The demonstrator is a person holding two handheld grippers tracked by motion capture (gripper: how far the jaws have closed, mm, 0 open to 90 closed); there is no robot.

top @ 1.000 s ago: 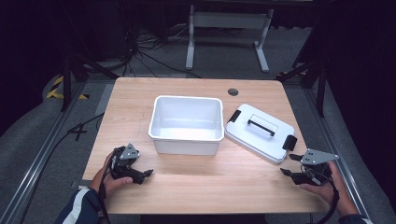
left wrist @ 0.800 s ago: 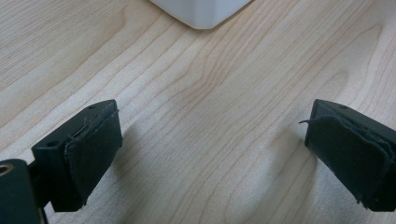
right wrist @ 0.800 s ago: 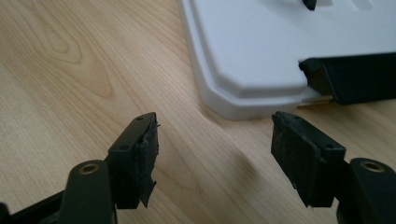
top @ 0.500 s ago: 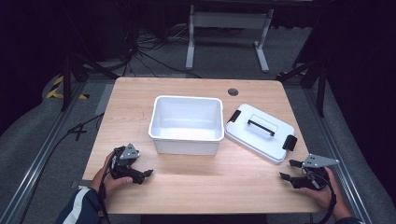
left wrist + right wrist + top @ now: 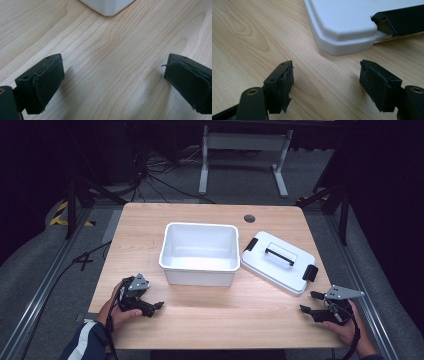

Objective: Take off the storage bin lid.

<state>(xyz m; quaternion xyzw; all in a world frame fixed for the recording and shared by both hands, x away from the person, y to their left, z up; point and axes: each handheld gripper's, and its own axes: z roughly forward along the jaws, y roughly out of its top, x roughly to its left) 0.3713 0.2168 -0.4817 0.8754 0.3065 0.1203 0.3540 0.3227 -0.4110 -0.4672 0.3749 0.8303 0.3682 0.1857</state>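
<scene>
A white open bin (image 5: 200, 252) stands mid-table. To its right a white lid (image 5: 278, 261) with a black handle and black end clips lies flat. My left gripper (image 5: 156, 307) rests on the wood near the front left, open with nothing between its jaws; in the left gripper view (image 5: 113, 72) the bin's corner (image 5: 107, 6) lies ahead. My right gripper (image 5: 307, 301) sits low at the front right, pointing left. Its jaws have just been opening and stand open with only wood between them. In the right gripper view (image 5: 327, 75) the lid's corner (image 5: 342, 22) and a clip (image 5: 402, 20) lie just ahead.
The wooden table (image 5: 210, 325) has a round cable hole (image 5: 249, 218) at the back. Its front edge runs just under both hands. Dark floor, cables and a metal stand (image 5: 242, 150) lie beyond the far edge.
My right gripper has come down a little toward the tabletop and its jaws stand slightly wider. The left gripper, the bin and the lid have not moved.
</scene>
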